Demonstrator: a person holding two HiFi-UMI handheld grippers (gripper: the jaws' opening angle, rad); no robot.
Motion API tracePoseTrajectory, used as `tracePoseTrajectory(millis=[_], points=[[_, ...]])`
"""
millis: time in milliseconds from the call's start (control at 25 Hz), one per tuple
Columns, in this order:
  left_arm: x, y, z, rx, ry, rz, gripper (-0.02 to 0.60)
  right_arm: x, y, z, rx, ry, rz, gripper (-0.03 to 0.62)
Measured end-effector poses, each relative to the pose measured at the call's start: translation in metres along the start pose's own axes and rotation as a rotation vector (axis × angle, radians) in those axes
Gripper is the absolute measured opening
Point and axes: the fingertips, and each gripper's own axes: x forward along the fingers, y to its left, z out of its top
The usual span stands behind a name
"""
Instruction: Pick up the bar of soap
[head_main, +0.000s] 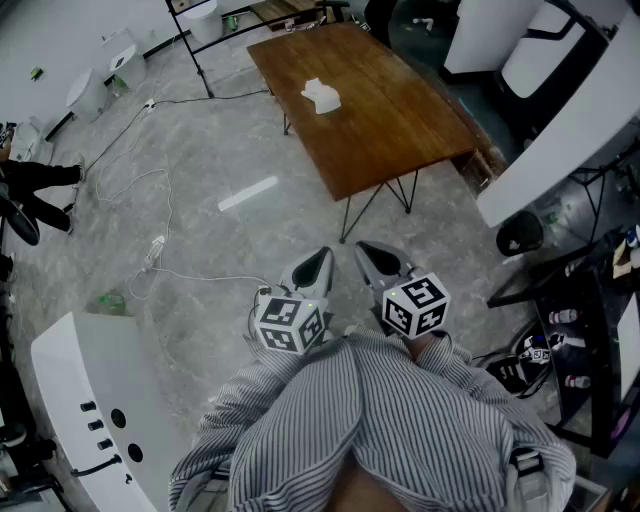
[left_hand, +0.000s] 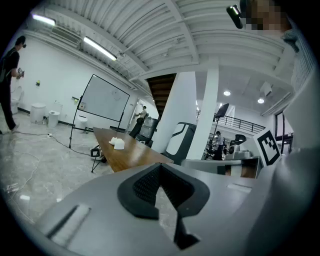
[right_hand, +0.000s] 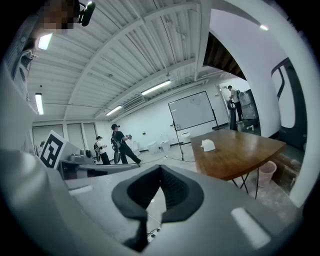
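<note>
The soap (head_main: 321, 95) lies on the brown worktop (head_main: 400, 120), toward its far end, well apart from both grippers. The left gripper (head_main: 322, 256) and right gripper (head_main: 368, 250) are side by side over the floor (head_main: 200, 250), close to the person's striped shirt (head_main: 380, 420), pointing toward the worktop. The left fingers (left_hand: 142, 187) are pressed together at the tips with nothing between them, and the right fingers (right_hand: 177, 192) are likewise closed and empty.

Open lab hall: whiteboard (left_hand: 102, 102), trailing floor cables (head_main: 163, 205), white machine housings (head_main: 75, 385).
</note>
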Motion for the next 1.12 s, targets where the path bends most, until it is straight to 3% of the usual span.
tracePoseTrajectory(millis=[920,1120], points=[[0.038,0.004,-0.002,-0.035,-0.017,0.042,0.005,0.018,-0.038,0.006,-0.007,0.019,0.04,0.002],[0.051,0.012,-0.01,-0.082,-0.028,0.0,0.006,0.033,-0.05,-0.005,-0.006,0.058,0.033,0.002]])
